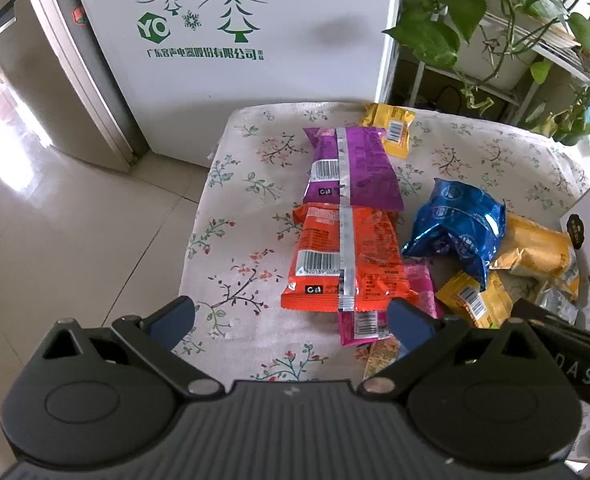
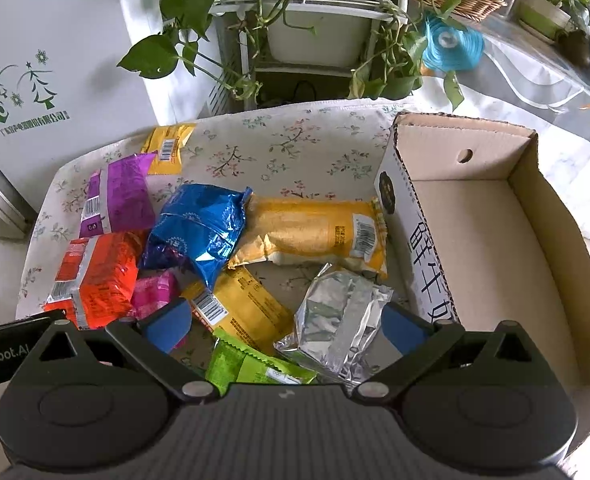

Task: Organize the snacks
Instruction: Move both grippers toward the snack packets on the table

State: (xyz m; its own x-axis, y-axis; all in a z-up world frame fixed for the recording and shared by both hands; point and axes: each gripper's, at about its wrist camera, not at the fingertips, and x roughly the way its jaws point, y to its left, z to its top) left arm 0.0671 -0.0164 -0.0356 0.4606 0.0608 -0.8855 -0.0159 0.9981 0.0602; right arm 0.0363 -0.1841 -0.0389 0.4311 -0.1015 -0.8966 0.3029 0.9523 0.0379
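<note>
Several snack packets lie on a floral-cloth table [image 1: 251,216]. In the left wrist view an orange packet [image 1: 347,260] lies below a purple one [image 1: 355,168], with a blue foil bag [image 1: 459,224] and yellow packets [image 1: 539,252] to the right. My left gripper [image 1: 291,320] is open and empty, just short of the orange packet. In the right wrist view my right gripper [image 2: 287,324] is open and empty above a silver packet [image 2: 339,324], a yellow packet [image 2: 247,308] and a green packet [image 2: 251,368]. An open, empty cardboard box [image 2: 495,240] stands at the right.
A white refrigerator [image 1: 235,40] stands behind the table, with a plant stand and trailing green leaves [image 2: 295,32] beside it. Tiled floor [image 1: 55,220] lies to the left of the table. A small yellow packet [image 1: 391,128] lies at the table's far edge.
</note>
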